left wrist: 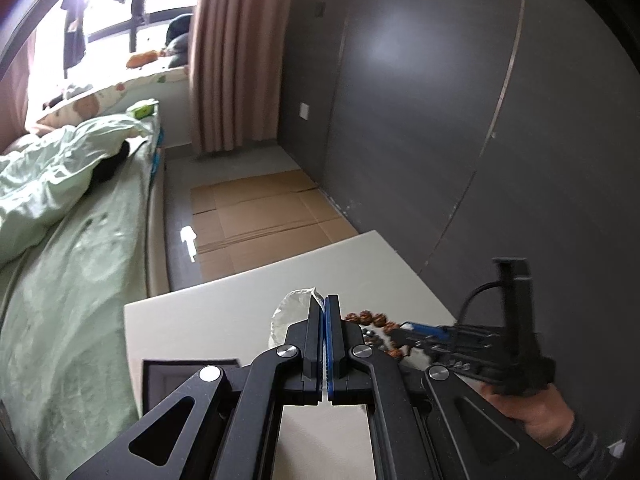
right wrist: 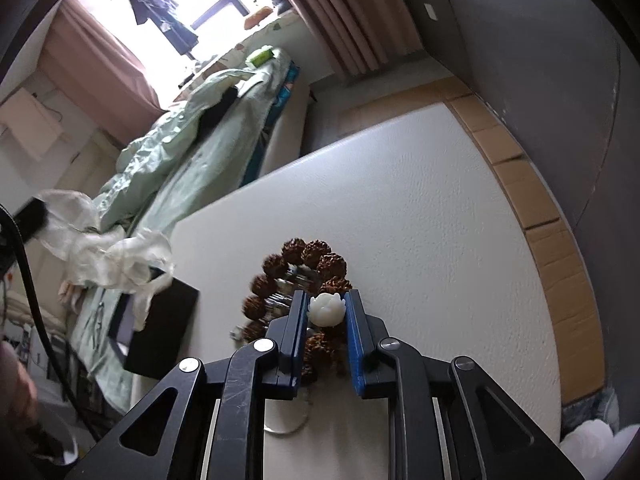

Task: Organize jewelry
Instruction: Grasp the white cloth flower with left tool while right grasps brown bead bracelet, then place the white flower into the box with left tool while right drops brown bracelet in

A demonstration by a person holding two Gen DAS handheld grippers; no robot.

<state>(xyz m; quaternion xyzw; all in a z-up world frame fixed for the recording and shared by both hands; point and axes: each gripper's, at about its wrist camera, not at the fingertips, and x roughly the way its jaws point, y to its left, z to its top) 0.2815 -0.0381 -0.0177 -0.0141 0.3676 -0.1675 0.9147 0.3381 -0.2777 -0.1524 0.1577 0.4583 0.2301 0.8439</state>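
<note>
the right gripper stands over the bracelet, a ring of rough brown beads lying flat on the white table. its jaws are narrowly apart, with the white lotus bead right between the tips; the pads look close to it on both sides, but i cannot tell whether they already press it. the rest of the ring spreads ahead of the jaws and to their left, with a few beads running back under them. so the ring's width lies across the fingers' line, and the lotus bead is the part nearest the grasp. the right hand is much the nearer one.

the left gripper has its jaws pressed together on a clear plastic bag, which sticks up ahead and to their left. from there the bracelet lies to the right of the jaws, beside the other gripper. a black box sits at the table's left edge, well left of the right jaws, with the bag's crumpled film above it.

no brand, label or writing can be read anywhere.
</note>
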